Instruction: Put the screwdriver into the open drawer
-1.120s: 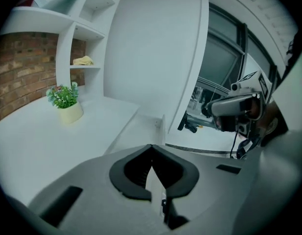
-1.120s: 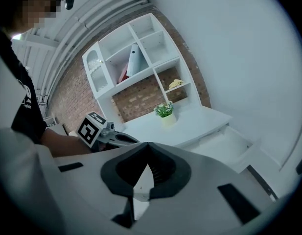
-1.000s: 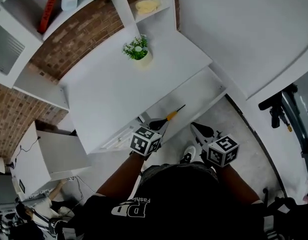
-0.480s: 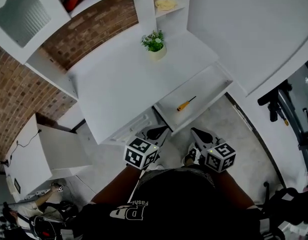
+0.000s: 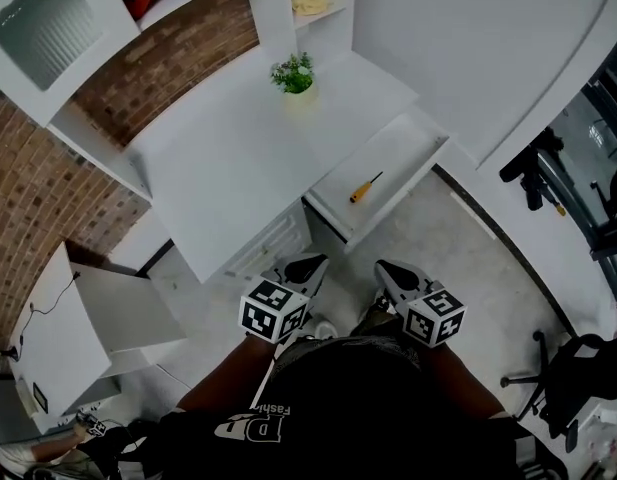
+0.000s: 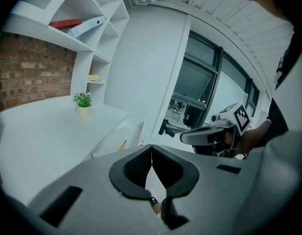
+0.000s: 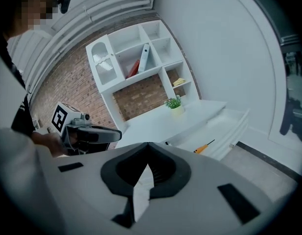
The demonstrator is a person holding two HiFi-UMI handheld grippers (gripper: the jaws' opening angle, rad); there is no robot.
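The person wears a black T-shirt (image 5: 358, 408) with white lettering (image 5: 260, 420).

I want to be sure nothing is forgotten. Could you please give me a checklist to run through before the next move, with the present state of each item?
1. Screwdriver lies inside the drawer: ok.
2. Left tool shut, nothing held: ok.
3. Right tool shut, nothing held: ok.
4. Both tools apart from the drawer: ok.
5. Drawer closed: not ok, it stands open.
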